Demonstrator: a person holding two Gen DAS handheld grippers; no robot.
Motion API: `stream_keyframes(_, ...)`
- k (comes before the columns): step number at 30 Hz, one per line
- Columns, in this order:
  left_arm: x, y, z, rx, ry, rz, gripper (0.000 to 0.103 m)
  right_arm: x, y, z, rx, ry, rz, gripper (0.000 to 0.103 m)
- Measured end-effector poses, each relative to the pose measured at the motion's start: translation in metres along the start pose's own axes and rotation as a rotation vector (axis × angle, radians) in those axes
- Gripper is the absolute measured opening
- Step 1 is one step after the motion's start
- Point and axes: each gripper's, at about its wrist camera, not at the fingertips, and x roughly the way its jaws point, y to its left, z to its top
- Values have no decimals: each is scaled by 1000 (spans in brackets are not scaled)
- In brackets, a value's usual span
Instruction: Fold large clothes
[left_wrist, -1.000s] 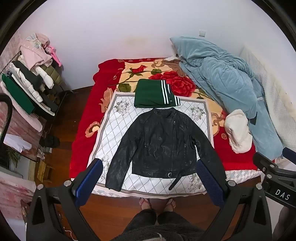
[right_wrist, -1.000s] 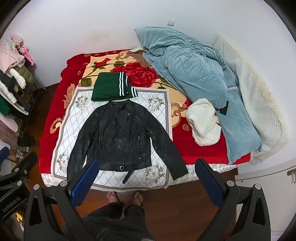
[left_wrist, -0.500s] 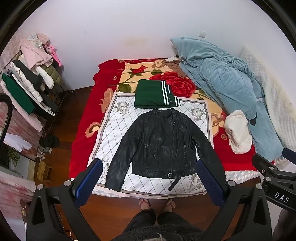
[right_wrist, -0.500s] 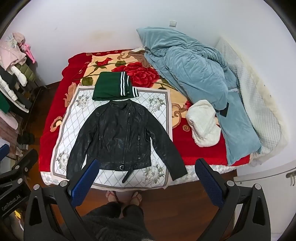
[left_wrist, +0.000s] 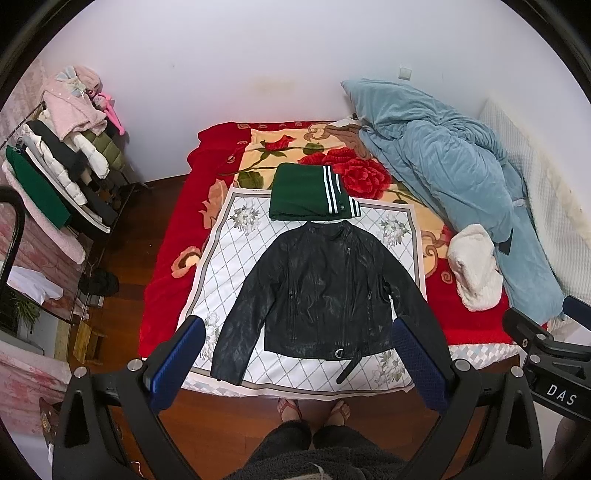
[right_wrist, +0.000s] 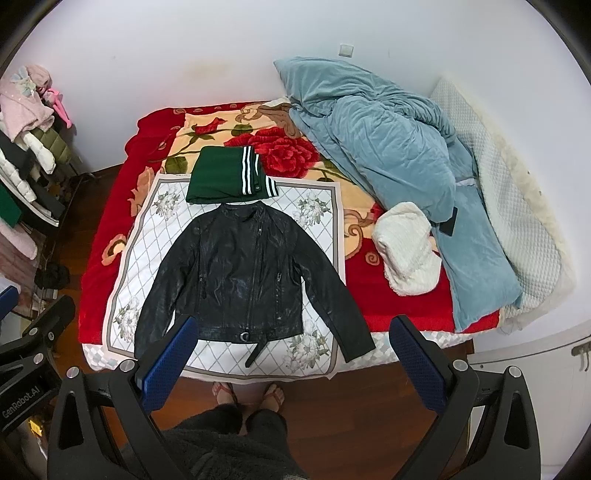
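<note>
On the bed (left_wrist: 166, 295), black leather jacket (left_wrist: 325, 291) lies flat, front up, sleeves spread, on a white diamond-pattern cloth (left_wrist: 225, 258). Folded green garment (left_wrist: 308, 197) with white stripes touches its collar at 12 o'clock. Blue duvet (right_wrist: 388, 147) and white fleece item (right_wrist: 406, 251) at 2 o'clock. Left gripper (left_wrist: 299, 354) and right gripper (right_wrist: 291, 354) hang above the floor-side edge, jaws wide, holding nothing.

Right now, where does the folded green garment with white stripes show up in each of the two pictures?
Left wrist view: folded green garment with white stripes, centre, upper middle.
Right wrist view: same garment, left of centre, upper middle.
Shared landmark: black leather jacket, whose collar sits directly below the garment.
</note>
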Motion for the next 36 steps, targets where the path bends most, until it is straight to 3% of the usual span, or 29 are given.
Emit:
stream_keyframes(14, -5, 8, -4, -4, -7, -3, 103, -6, 6, 8, -1, -4, -1, 103)
stream_keyframes(23, -5, 5, 8, -8, -12, -4, 103, -19, 7, 32, -6, -8, 2, 103)
stream_keyframes(36, -6, 10, -4, -7, -15, -6, 103, -19, 9, 27, -6, -13, 0, 103)
